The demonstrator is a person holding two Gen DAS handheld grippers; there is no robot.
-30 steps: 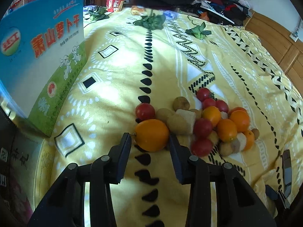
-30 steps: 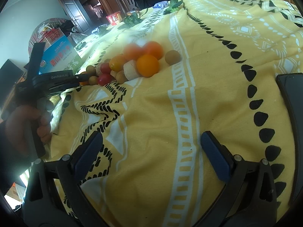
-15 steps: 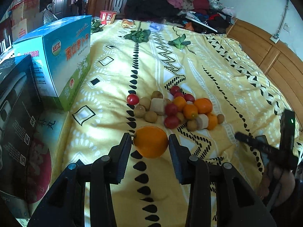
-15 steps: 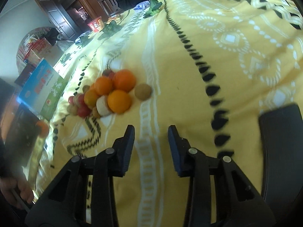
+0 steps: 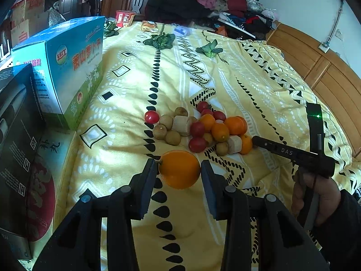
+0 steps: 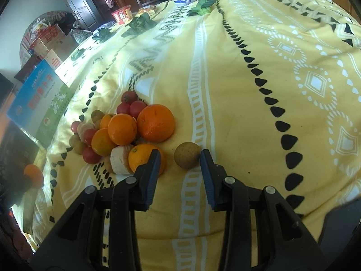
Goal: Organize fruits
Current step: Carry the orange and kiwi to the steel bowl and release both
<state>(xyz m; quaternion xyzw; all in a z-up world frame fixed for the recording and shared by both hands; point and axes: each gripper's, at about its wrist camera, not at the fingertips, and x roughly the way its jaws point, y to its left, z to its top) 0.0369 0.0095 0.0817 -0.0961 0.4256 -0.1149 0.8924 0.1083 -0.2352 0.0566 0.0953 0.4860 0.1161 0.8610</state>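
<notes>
My left gripper (image 5: 179,170) is shut on an orange (image 5: 179,169) and holds it above the yellow bedspread (image 5: 126,158), near the pile's front. The pile (image 5: 203,128) holds oranges, red tomatoes, brown longans and pale cut chunks. In the right wrist view, my right gripper (image 6: 180,158) is open, with a lone brown longan (image 6: 186,154) between its fingertips, close to the right finger. A small orange (image 6: 144,159) lies just behind its left finger. The big orange (image 6: 156,126) sits beyond. The held orange also shows far left in the right wrist view (image 6: 33,175).
A blue carton (image 5: 65,67) and a dark box (image 5: 15,135) stand at the bed's left edge. Green leafy vegetables (image 5: 161,40) lie far back, with a clothes heap (image 5: 203,2) behind. A wooden headboard (image 5: 327,72) runs along the right.
My left gripper has lifted the orange away from the pile and pulled back. My right gripper narrowed from wide open and moved up to the lone longan at the pile's right.
</notes>
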